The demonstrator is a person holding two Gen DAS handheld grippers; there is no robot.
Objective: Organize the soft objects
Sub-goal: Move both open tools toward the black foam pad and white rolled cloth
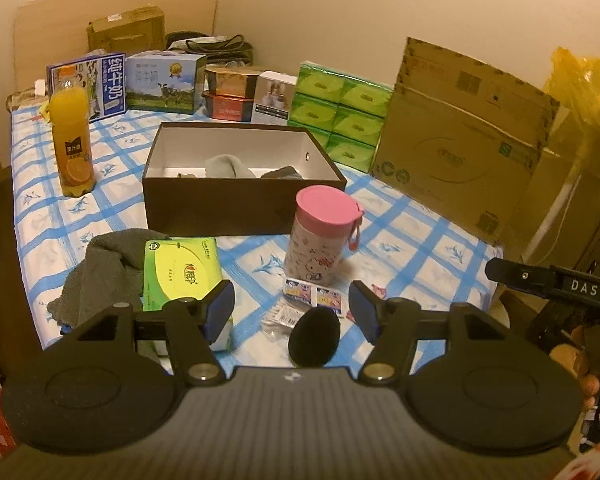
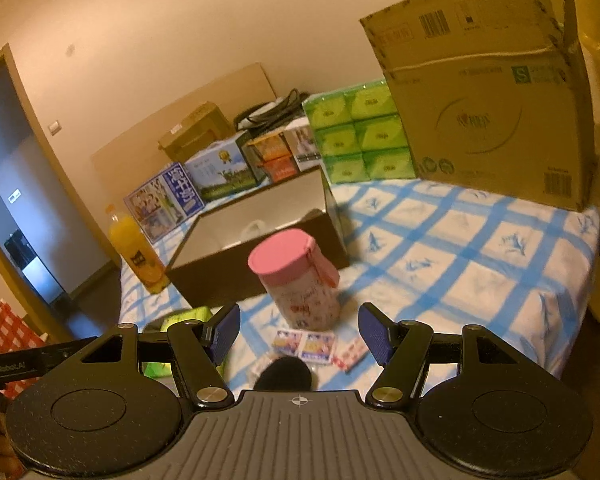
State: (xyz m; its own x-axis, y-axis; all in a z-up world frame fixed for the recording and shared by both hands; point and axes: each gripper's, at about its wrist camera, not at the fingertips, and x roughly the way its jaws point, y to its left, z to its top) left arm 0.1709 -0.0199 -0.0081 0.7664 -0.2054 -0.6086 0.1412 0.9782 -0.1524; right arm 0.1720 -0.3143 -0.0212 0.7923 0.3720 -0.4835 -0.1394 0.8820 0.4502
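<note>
Both my claws, left (image 1: 291,308) and right (image 2: 299,330), were released, holding nothing. A dark grey cloth (image 1: 100,272) lay on the bench (image 1: 420,248) at nine o'clock of the pink-lidded jar (image 1: 320,236); more cloths (image 1: 230,166) sat inside the brown box (image 1: 220,204) at twelve.

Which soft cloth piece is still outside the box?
The dark grey cloth heaped on the tablecloth left of the green tissue pack. The light grey and dark pieces already lie inside the brown box.
</note>
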